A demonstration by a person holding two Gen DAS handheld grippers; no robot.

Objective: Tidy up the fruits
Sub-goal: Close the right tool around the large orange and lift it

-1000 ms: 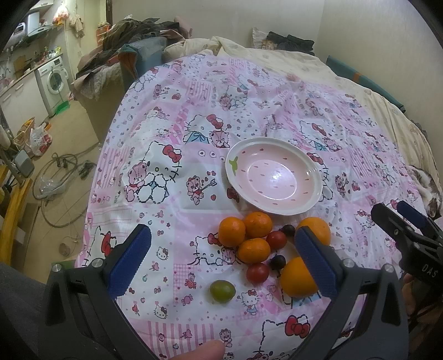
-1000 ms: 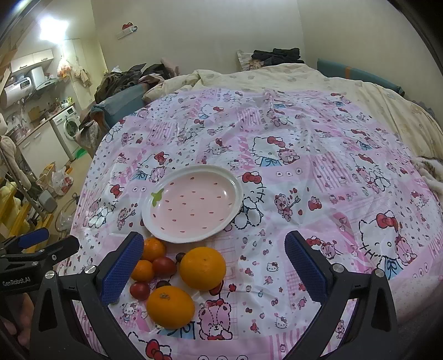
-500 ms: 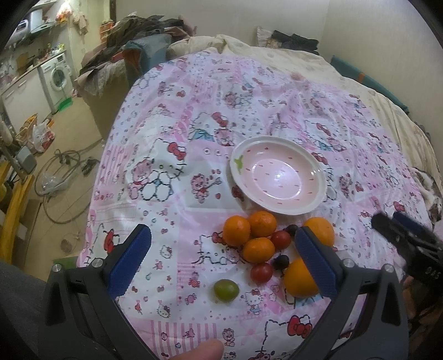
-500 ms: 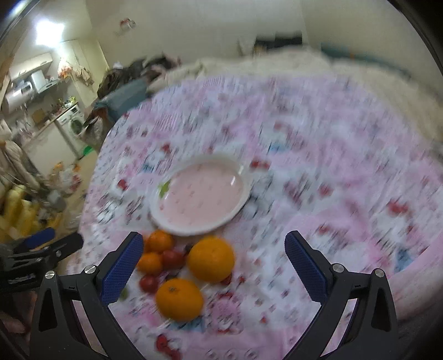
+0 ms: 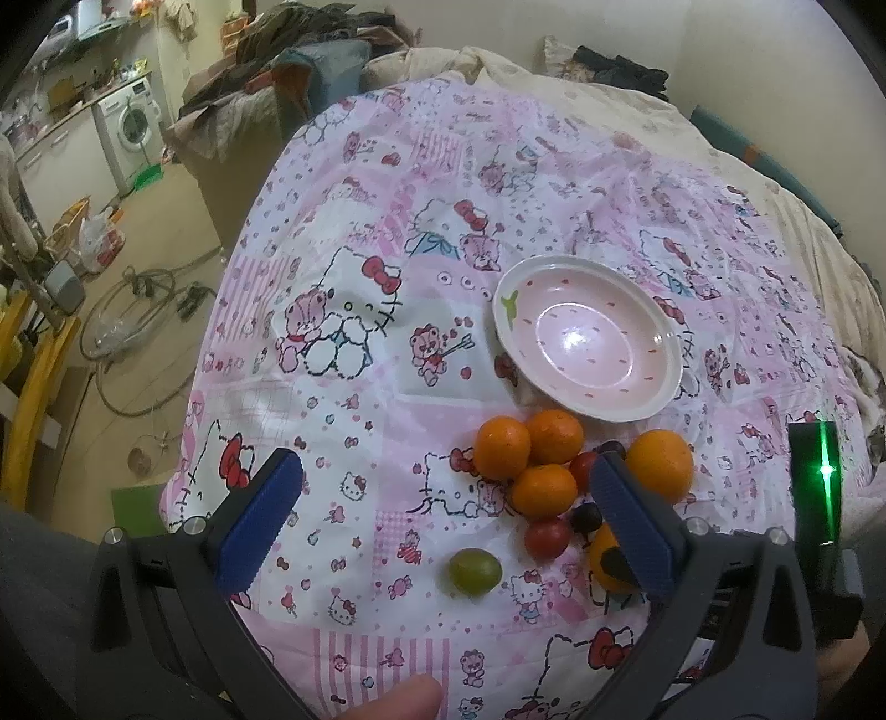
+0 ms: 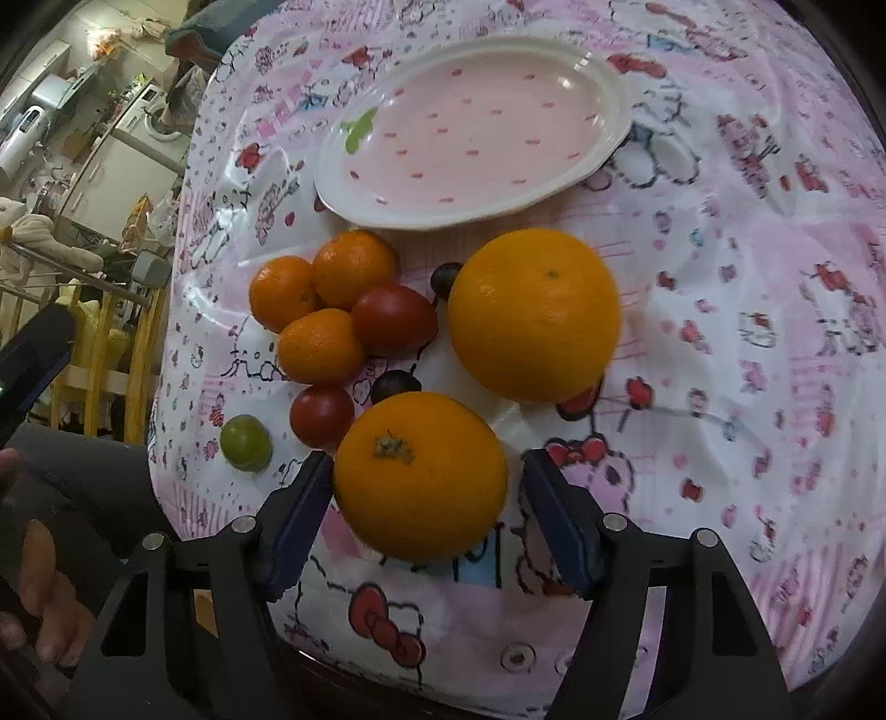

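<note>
A pink plate [image 5: 587, 338] [image 6: 470, 133] sits empty on the Hello Kitty cloth. In front of it lie two large oranges [image 6: 534, 313], three small tangerines [image 5: 526, 454] [image 6: 321, 302], two red tomatoes [image 6: 393, 318], dark grapes [image 6: 394, 383] and a green grape [image 5: 474, 570] [image 6: 246, 443]. My right gripper [image 6: 429, 523] is open, its pads on either side of the near large orange [image 6: 421, 476], the left pad almost touching it. My left gripper [image 5: 443, 520] is open and empty, held above the cloth near the fruit pile.
The cloth covers a bed; its near edge runs just under both grippers. To the left lies the floor [image 5: 111, 310] with cables, a washing machine [image 5: 130, 130] and clutter. Clothes are piled at the far end of the bed [image 5: 310, 44].
My right gripper has dropped down and forward to the near large orange and its jaws have narrowed around it. The left gripper has shifted only slightly.
</note>
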